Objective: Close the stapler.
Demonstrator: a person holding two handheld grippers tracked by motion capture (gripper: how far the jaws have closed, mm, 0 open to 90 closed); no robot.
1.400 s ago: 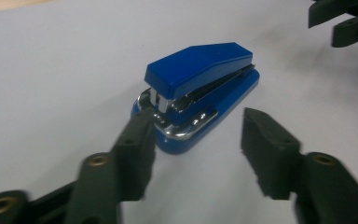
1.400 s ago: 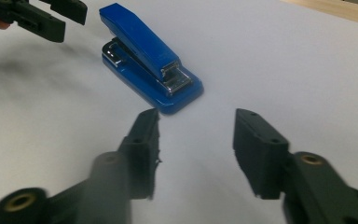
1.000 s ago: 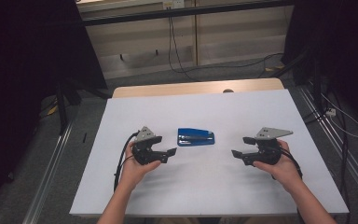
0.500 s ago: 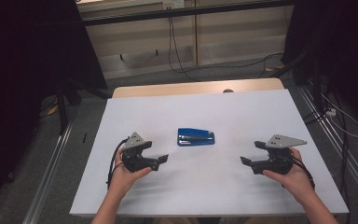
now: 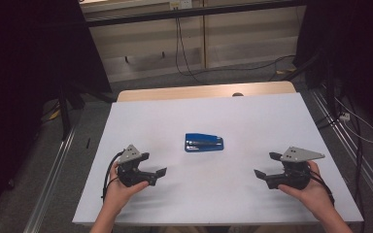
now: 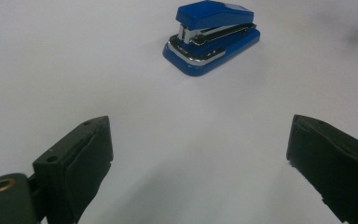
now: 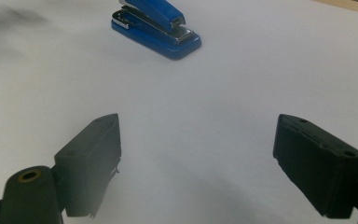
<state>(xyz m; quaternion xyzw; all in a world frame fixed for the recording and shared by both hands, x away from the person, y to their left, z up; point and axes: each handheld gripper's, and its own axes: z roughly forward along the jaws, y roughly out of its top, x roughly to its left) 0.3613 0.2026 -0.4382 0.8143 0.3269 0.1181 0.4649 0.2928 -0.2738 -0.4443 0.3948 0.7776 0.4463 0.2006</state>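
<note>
A blue stapler [image 5: 203, 142] lies flat near the middle of the white counter [image 5: 252, 116], long side across the person's view, untouched. The left hand-held gripper [image 5: 156, 170] and the right hand-held gripper [image 5: 265, 166] sit low over the near part of the counter, one to each side of the stapler and well apart from it, tips turned inward. The jaws of both have just been opening and now stand wide, with nothing between them but bare counter, as the left gripper view and right gripper view confirm.

In the left gripper view the stapler [image 6: 212, 35] presents its open front, the metal mouth toward the camera. In the right gripper view the stapler [image 7: 156, 26] is seen at an angle.

The step in hand appears to be the approach to a pick-up. A sound grasp would probably take the stapler across its narrow width, pads on the two long sides of the base rather than on the sprung top, which could give under pressure. Keeping the jaws wide until they straddle the body, then closing squarely, should prevent it skating on the smooth surface.
</note>
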